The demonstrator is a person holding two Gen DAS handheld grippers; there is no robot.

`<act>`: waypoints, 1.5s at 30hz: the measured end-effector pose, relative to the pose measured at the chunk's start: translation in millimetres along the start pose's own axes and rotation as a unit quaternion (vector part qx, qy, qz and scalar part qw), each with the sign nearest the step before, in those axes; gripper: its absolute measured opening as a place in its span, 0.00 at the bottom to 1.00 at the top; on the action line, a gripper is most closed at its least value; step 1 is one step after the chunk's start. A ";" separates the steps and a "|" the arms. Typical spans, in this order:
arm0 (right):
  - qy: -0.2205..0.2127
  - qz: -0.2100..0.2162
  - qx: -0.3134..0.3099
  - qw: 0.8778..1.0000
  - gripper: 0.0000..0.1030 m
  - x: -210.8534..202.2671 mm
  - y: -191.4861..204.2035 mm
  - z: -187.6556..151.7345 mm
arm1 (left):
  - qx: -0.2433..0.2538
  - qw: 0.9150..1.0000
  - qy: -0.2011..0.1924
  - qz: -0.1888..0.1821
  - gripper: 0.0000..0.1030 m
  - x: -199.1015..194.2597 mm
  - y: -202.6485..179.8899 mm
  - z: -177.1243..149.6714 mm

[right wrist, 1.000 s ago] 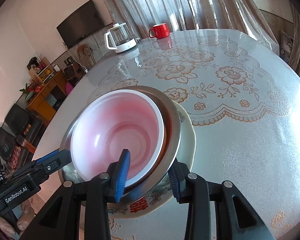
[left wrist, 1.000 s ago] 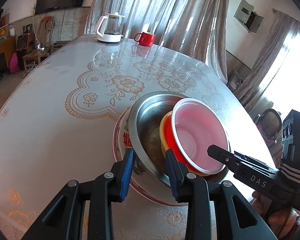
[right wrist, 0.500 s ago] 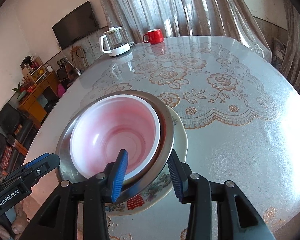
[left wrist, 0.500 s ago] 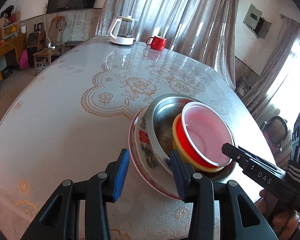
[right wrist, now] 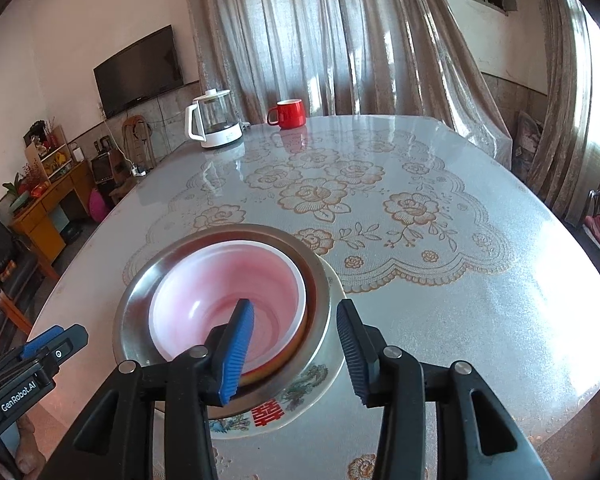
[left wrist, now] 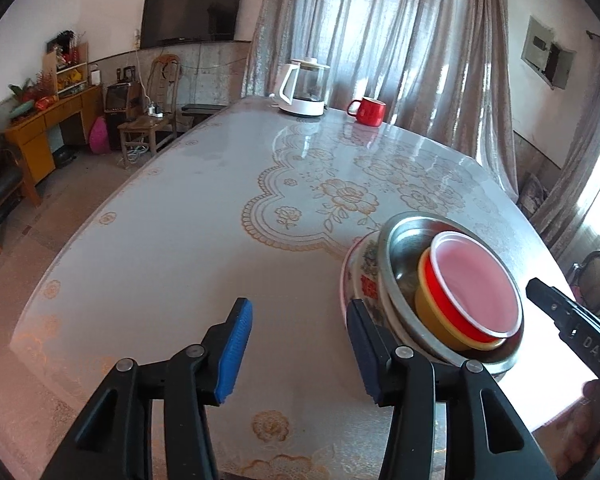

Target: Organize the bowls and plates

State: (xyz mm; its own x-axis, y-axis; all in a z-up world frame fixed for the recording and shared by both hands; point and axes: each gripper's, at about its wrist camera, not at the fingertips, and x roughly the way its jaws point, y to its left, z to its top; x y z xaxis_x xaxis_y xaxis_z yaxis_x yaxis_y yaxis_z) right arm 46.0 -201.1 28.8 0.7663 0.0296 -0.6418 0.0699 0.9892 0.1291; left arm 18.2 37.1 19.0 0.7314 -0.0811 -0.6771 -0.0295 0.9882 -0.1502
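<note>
A nested stack rests on the table: a floral ceramic bowl at the bottom, a steel bowl in it, then a yellow bowl and a red bowl with a pale pink inside. My left gripper hangs left of the stack, its jaws opening with nothing between them. My right gripper hovers over the stack's near rim. Its jaws are also opening, and the pads stand clear of the bowls.
A white-based glass kettle and a red mug stand at the table's far end. The lace-patterned table cover stretches between them and the stack. Chairs and a wooden cabinet stand beyond the left edge.
Both grippers let go of the stack's rim and widened. The left one drew back to the left, the right one rose and pulled back. The stack stayed in place.
</note>
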 end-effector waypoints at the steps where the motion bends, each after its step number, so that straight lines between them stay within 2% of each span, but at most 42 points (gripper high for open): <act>1: -0.008 -0.003 -0.004 1.000 0.43 -2.5 4.9 -0.2 | 0.001 1.000 -0.008 0.014 0.49 -1.4 2.4 -0.9; 5: -0.040 -0.003 -0.027 0.999 0.54 -13.1 29.4 -5.2 | -0.013 0.999 -0.030 0.040 0.53 -7.8 15.8 -3.0; 9: -0.054 0.005 -0.053 0.997 0.55 -16.3 56.4 -12.2 | -0.026 0.997 -0.048 0.053 0.58 -14.1 26.8 -3.1; 13: -0.052 0.005 -0.057 0.997 0.55 -14.4 67.0 -16.3 | -0.023 0.996 -0.059 0.059 0.63 -18.4 27.7 -4.2; 26: -0.061 -0.015 -0.048 0.997 0.55 -19.2 63.7 -19.0 | 0.005 0.997 -0.062 0.043 0.69 -25.3 5.7 -12.0; 45: -0.055 -0.028 -0.036 0.997 0.55 -18.8 53.2 -22.4 | 0.013 0.997 -0.068 0.041 0.77 -28.3 -3.4 -12.7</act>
State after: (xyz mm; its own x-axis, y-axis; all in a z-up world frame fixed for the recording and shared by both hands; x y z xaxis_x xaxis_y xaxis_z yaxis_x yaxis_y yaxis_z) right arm 21.0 -145.8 30.8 0.8283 -0.0389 -0.5590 0.0727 0.9966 0.0385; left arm -11.0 34.4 29.5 0.8133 0.0172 -0.5816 -0.0770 0.9940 -0.0782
